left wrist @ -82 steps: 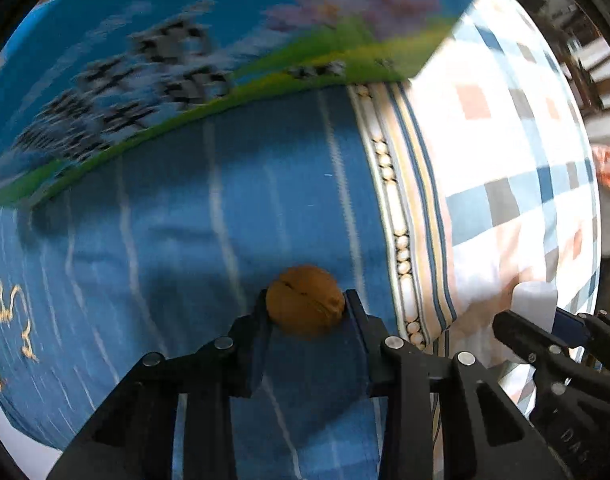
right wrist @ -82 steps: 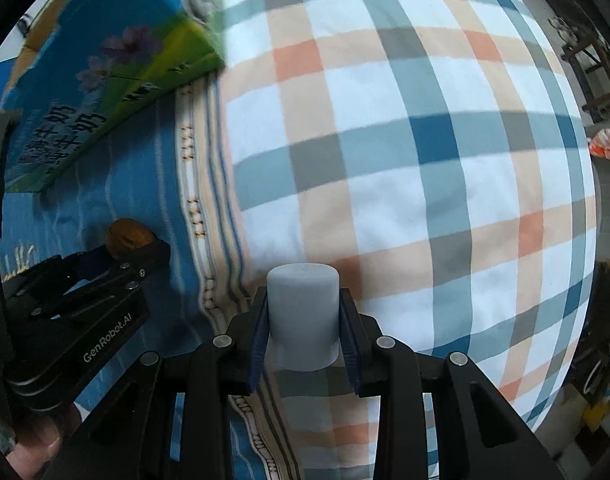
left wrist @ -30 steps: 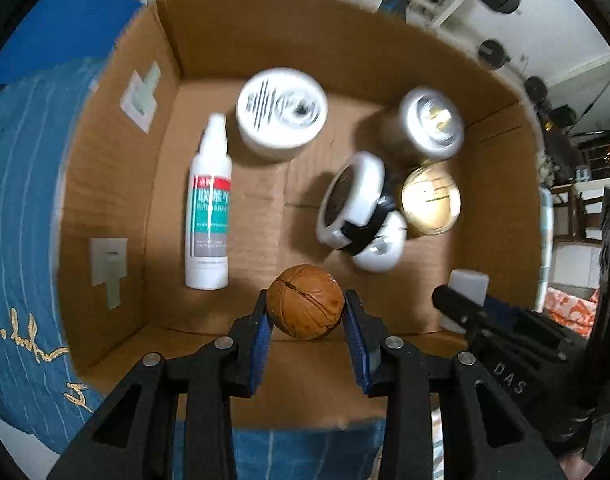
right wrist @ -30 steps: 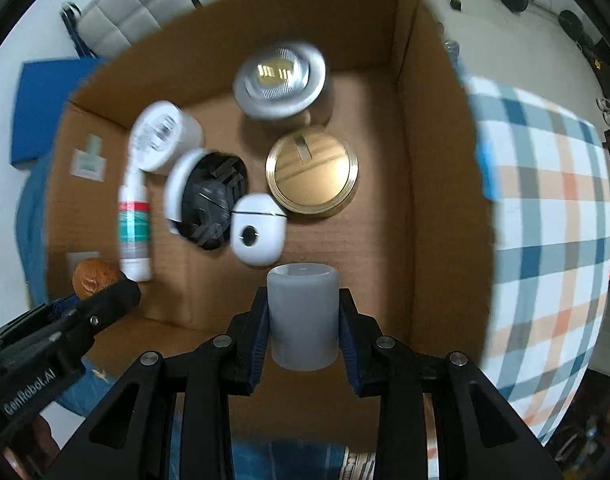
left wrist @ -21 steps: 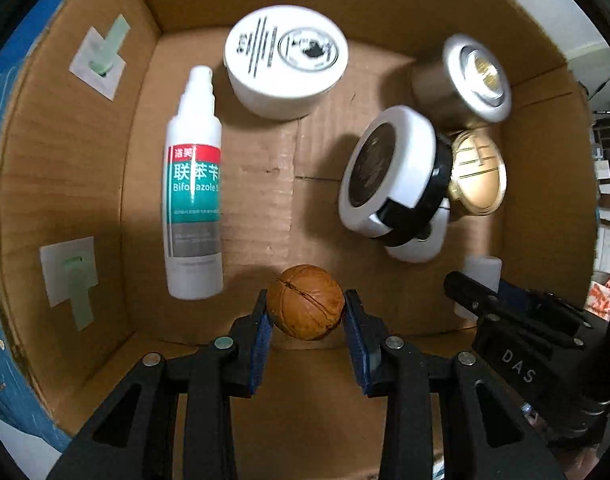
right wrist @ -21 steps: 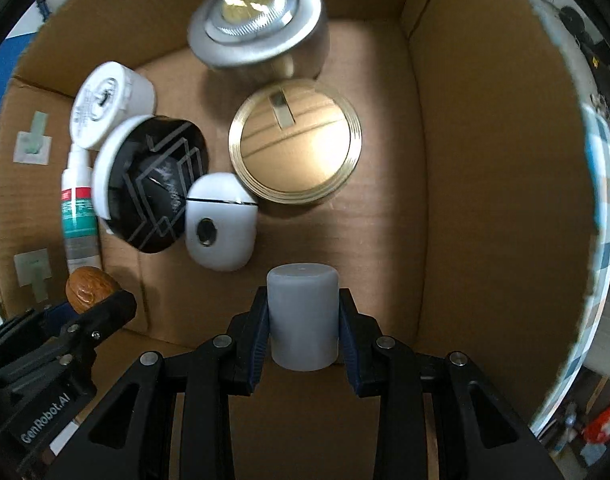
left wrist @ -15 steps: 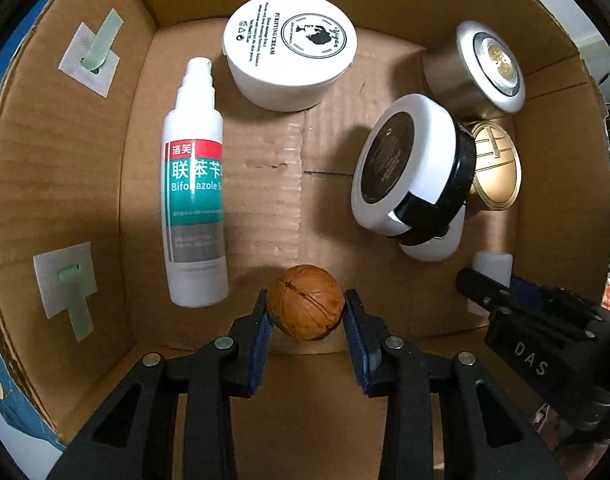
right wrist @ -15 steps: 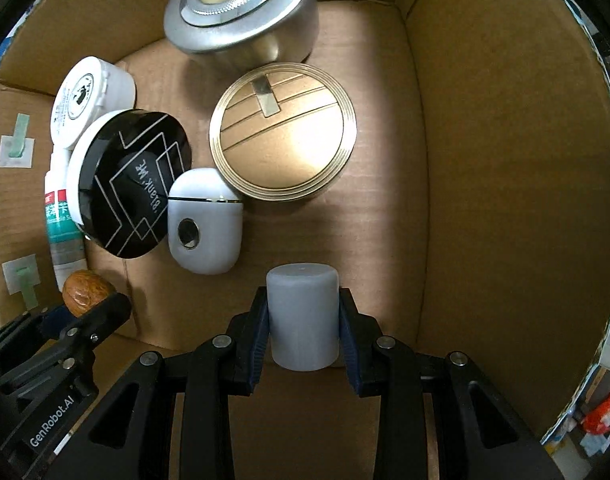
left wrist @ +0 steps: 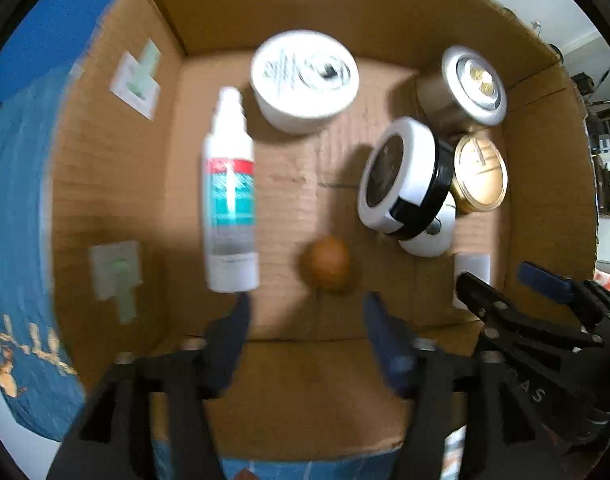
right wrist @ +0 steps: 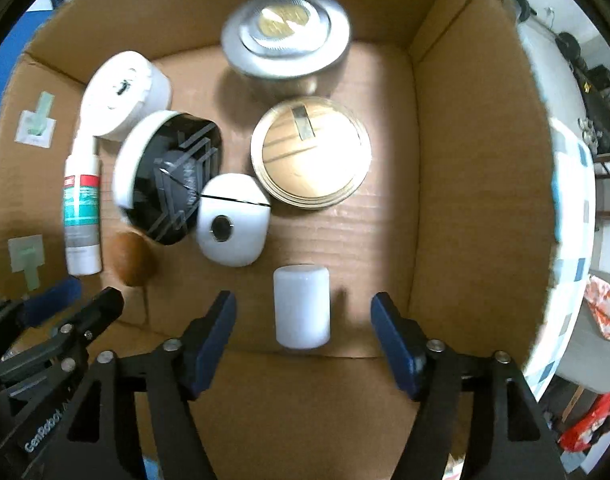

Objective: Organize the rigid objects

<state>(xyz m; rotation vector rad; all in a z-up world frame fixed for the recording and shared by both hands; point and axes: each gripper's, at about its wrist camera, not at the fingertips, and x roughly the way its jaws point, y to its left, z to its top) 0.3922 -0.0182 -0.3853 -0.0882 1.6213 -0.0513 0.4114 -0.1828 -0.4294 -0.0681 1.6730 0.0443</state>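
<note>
The left gripper stood with its blue-padded jaws spread wide and gripping nothing, low in the left wrist view, and the walnut lay free on the cardboard just above the gap between them. The right gripper was likewise spread apart, low centre in its own view, with the white cylinder standing upright between the jaws but touching neither. Both tools hung over the open cardboard box, whose corrugated floor carried the other goods: a spray bottle lying on its side left of the walnut, a white cream jar above it, a black-lidded white jar tilted on a white earbud case, a gold tin right of centre and a silver tin near the far wall. Taped labels stuck to the box's left wall. Outside it, a blue patterned cloth showed at the left edge of the left wrist view and a checked cloth at the right edge of the right wrist view, with a pale floor and dark furniture beyond at upper right. Half a second earlier each pair of jaws had been clamped, the left on the walnut and the right on the cylinder, held above the box floor; both had since opened, and the two pieces now rested inside the box near its front wall.
</note>
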